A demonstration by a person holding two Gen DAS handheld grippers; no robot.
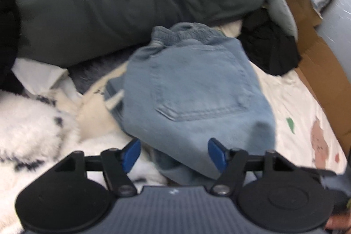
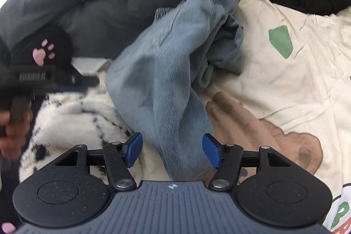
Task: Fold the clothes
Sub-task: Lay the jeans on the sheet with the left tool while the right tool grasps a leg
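Both the left claw (image 1: 174, 154) and right claw (image 2: 172, 150) gape part-open, gripping nothing, over the folded jeans (image 1: 193, 89) on the printed bedsheet (image 2: 285, 80); I'd pinch matching near edges evenly before folding toward the grey duvet (image 1: 131, 3).

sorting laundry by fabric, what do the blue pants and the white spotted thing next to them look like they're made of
Blue pants: apparently light-wash denim, matte; diagonal twill lines show in the right wrist view, plus a stitched patch pocket and a ribbed, gathered waistband.

White spotted item: looks like plush fleece or faux fur, with a fuzzy pile and dark flecks. The exact fibre cannot be told.
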